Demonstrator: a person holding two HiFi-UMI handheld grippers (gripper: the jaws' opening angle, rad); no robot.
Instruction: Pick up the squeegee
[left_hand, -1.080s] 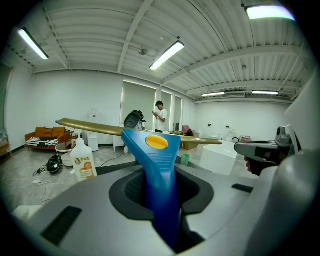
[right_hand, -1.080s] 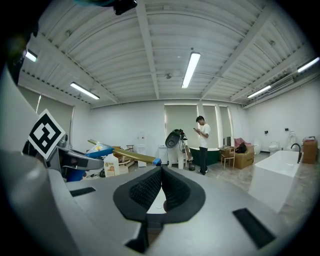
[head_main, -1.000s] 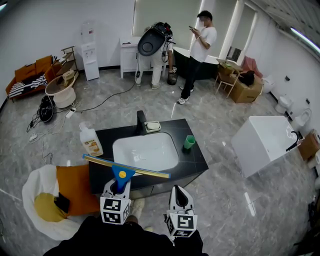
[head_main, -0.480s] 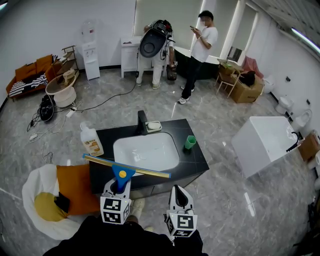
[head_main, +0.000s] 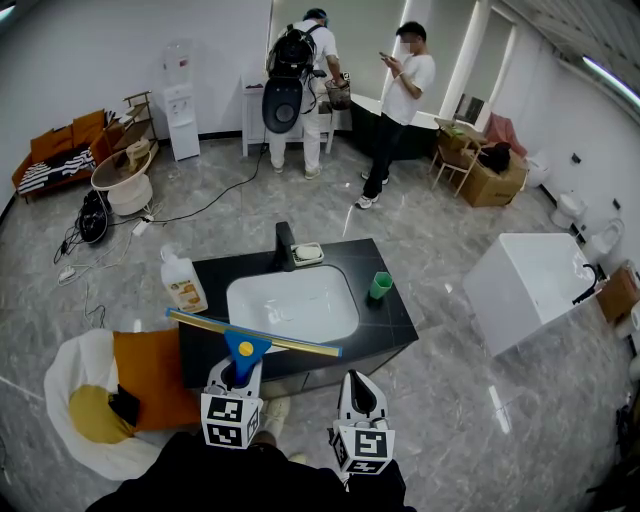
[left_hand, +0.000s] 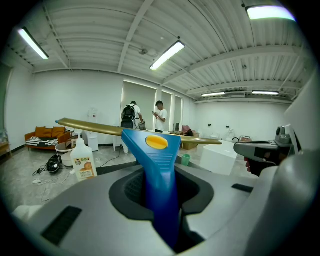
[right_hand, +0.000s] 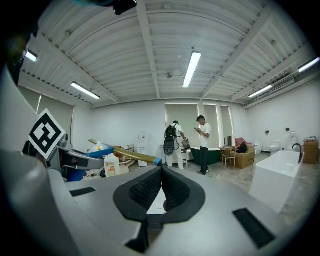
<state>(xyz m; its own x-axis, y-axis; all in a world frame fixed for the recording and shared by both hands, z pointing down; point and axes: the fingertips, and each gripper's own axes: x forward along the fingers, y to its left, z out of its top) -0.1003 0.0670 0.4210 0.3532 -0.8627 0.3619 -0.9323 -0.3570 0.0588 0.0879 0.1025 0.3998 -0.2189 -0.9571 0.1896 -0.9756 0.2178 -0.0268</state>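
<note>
Only the backpack person (head_main: 296, 75) at the rear has moved, upright now where a second ago bent forward. Both grippers and the squeegee (head_main: 252, 338) lie as before.

**Tool state.**
- The left gripper (head_main: 239, 368) has its jaws clamped on the squeegee's blue handle.
- The right gripper (head_main: 360, 392) has its jaws together with nothing between them. It is held beside the left one and apart from the squeegee.

**Position of the task's thing.** The brass-coloured blade runs crosswise over the near edge of the counter (head_main: 390, 322), in front of the basin (head_main: 290, 305). The left gripper view shows the blade raised against the room behind, so it appears clear of the counter.

**Progress, as judged.** The grasp is made and the lift apparently done. The pick-up reads as complete or nearly so, and only the holding remains.

**Count.**
- squeegee, one
- grippers, two
- basin, one
- tap (head_main: 283, 244), one
- soap dish (head_main: 306, 253), one
- bottle (head_main: 182, 281), one, at the counter's left edge
- cup (head_main: 379, 285), one, green, right of the basin
- persons, two, the second person (head_main: 402, 95) standing just right of the first
</note>
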